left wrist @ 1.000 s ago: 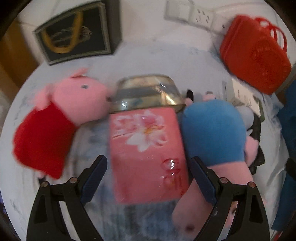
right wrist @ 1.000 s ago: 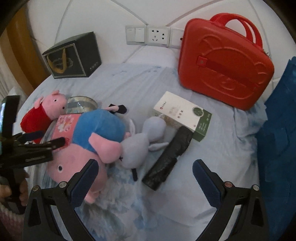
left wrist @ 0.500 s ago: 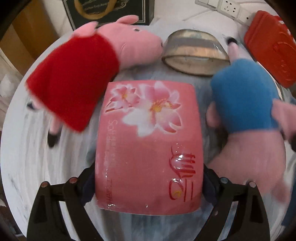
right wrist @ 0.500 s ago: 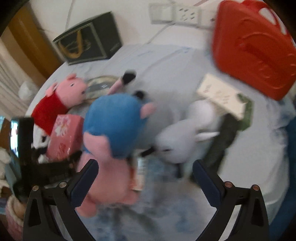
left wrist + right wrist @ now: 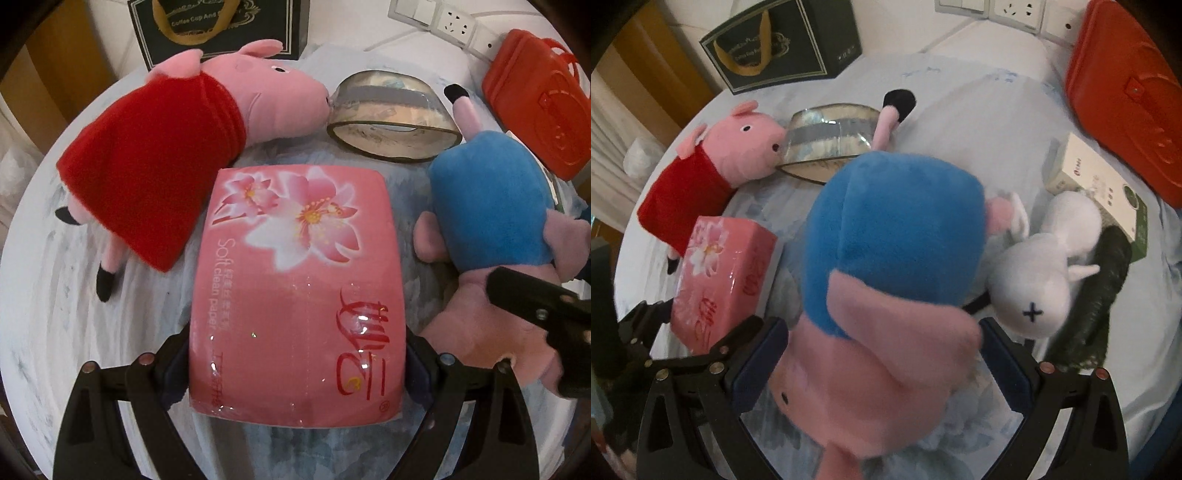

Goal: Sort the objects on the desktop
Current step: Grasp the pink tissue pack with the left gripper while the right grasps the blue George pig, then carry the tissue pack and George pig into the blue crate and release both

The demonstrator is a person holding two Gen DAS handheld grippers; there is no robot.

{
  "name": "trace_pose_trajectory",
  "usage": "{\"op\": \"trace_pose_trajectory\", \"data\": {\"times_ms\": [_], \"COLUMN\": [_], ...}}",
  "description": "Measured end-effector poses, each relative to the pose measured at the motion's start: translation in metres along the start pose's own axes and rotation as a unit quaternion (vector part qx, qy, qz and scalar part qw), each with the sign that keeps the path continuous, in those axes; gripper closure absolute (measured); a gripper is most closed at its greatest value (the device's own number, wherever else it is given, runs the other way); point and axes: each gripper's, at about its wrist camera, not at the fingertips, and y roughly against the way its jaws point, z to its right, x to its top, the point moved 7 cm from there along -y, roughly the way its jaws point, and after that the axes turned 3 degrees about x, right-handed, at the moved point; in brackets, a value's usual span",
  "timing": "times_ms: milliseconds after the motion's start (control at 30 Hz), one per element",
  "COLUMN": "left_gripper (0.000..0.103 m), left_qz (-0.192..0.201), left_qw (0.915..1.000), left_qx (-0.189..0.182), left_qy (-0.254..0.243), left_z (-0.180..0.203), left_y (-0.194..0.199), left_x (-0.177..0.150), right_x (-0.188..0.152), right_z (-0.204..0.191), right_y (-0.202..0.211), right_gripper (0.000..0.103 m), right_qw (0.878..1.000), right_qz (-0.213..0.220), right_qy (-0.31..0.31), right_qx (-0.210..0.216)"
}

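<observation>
A pink tissue pack [image 5: 299,295] with a flower print lies on the light cloth between the fingers of my left gripper [image 5: 295,365], whose pads press its two sides. It also shows in the right wrist view [image 5: 720,280]. A blue-and-pink pig plush [image 5: 882,288] lies between the fingers of my right gripper [image 5: 882,358], which closely flank its pink head. The same plush shows in the left wrist view [image 5: 495,221]. A red-dressed pig plush [image 5: 177,125] lies to the left of the pack.
A clear round container [image 5: 391,118] lies on its side behind the pack. A white plush [image 5: 1045,269], a white-green box [image 5: 1097,188] and a black folded umbrella [image 5: 1097,299] lie right. A red case [image 5: 1126,96] and a dark gift bag [image 5: 783,44] stand at the back.
My left gripper moved forward around the tissue pack and now presses its sides. My right gripper swung left and closed in around the blue pig plush.
</observation>
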Motion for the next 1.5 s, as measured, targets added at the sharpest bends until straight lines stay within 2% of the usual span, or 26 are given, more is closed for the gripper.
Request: {"op": "trace_pose_trajectory", "data": {"times_ms": [67, 200, 300, 367, 400, 567, 700, 867, 1033, 1167, 1333, 1500], "left_gripper": [0.011, 0.012, 0.012, 0.012, 0.012, 0.012, 0.012, 0.012, 0.012, 0.012, 0.012, 0.012], "left_qz": [0.006, 0.015, 0.025, 0.034, 0.039, 0.070, 0.107, 0.161, 0.212, 0.249, 0.285, 0.318], "left_qw": [1.0000, 0.9999, 0.9996, 0.9994, 0.9992, 0.9975, 0.9942, 0.9869, 0.9768, 0.9662, 0.9511, 0.9307], "left_qx": [0.004, 0.005, 0.008, 0.010, 0.010, 0.010, 0.009, 0.003, -0.008, -0.031, -0.072, -0.122], "left_qy": [-0.002, 0.004, 0.005, 0.004, 0.003, 0.001, -0.006, -0.014, -0.032, -0.058, -0.095, -0.133], "left_z": [0.000, -0.007, -0.005, -0.006, -0.014, 0.002, 0.011, 0.016, 0.035, 0.066, 0.119, 0.190], "left_y": [0.002, 0.005, 0.014, 0.026, 0.021, 0.060, 0.103, 0.165, 0.226, 0.273, 0.325, 0.372], "left_x": [0.000, -0.002, -0.002, -0.003, 0.008, 0.006, 0.000, -0.004, -0.013, -0.024, -0.035, -0.049], "right_x": [0.002, 0.001, -0.001, -0.003, -0.005, -0.017, -0.026, -0.038, -0.065, -0.095, -0.136, -0.181], "right_z": [-0.005, -0.009, -0.007, -0.005, -0.005, -0.004, -0.004, -0.012, -0.015, -0.008, 0.018, 0.058], "right_y": [-0.008, -0.016, -0.007, 0.001, 0.008, 0.043, 0.087, 0.158, 0.242, 0.306, 0.375, 0.445], "right_gripper": [0.003, 0.022, 0.030, 0.032, 0.032, 0.033, 0.033, 0.033, 0.033, 0.033, 0.033, 0.033], "right_qw": [1.000, 0.999, 0.999, 0.999, 0.999, 0.997, 0.994, 0.983, 0.963, 0.941, 0.915, 0.879], "right_qz": [-0.002, 0.004, 0.017, 0.022, 0.027, 0.057, 0.099, 0.169, 0.251, 0.314, 0.375, 0.432], "right_qy": [0.012, 0.032, 0.032, 0.030, 0.031, 0.041, 0.046, 0.058, 0.063, 0.057, 0.023, -0.014], "right_qx": [-0.006, -0.015, -0.013, -0.007, -0.005, -0.013, -0.020, -0.042, -0.071, -0.108, -0.148, -0.202]}}
